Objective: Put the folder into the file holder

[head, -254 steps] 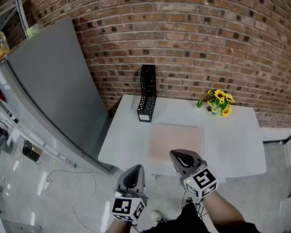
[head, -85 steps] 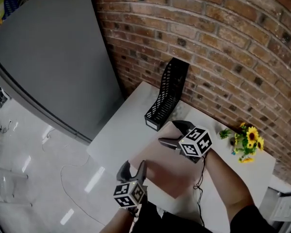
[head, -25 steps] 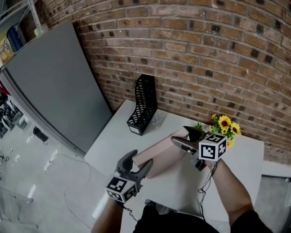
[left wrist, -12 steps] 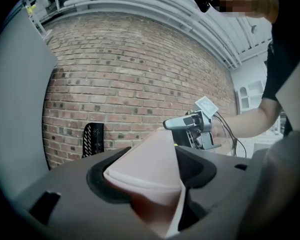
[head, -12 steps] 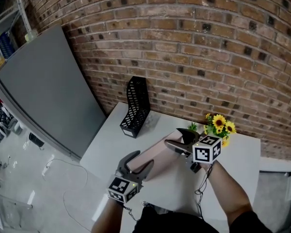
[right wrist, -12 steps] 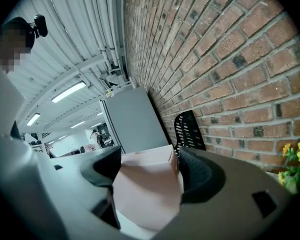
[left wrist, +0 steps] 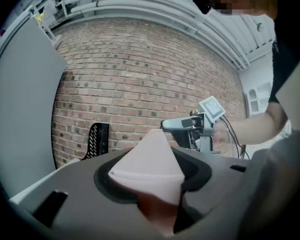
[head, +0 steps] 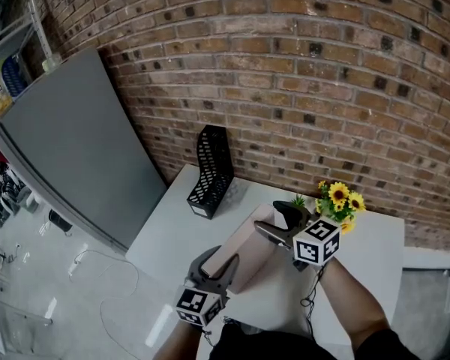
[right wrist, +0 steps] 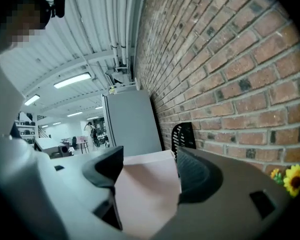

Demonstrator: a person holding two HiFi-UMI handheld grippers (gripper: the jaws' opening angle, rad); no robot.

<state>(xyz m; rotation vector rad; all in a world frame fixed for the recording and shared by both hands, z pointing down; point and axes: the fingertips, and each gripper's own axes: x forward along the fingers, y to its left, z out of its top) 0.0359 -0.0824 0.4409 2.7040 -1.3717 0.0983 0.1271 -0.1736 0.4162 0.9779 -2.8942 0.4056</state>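
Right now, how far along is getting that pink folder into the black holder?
Done: the folder is lifted off the table. In hand: left gripper and right gripper each grip one end, jaws having just been closing on it. To do: carry it to the file holder by the brick wall and slide it in.

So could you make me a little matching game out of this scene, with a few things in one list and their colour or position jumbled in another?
Things:
1. folder
2. file holder
3. sunflowers
4. table

Descriptions:
A. yellow
B. white
C. pink, tilted, up off the tabletop
D. black, standing upright near the table's far left corner

Pairs: 1-C, 2-D, 3-A, 4-B
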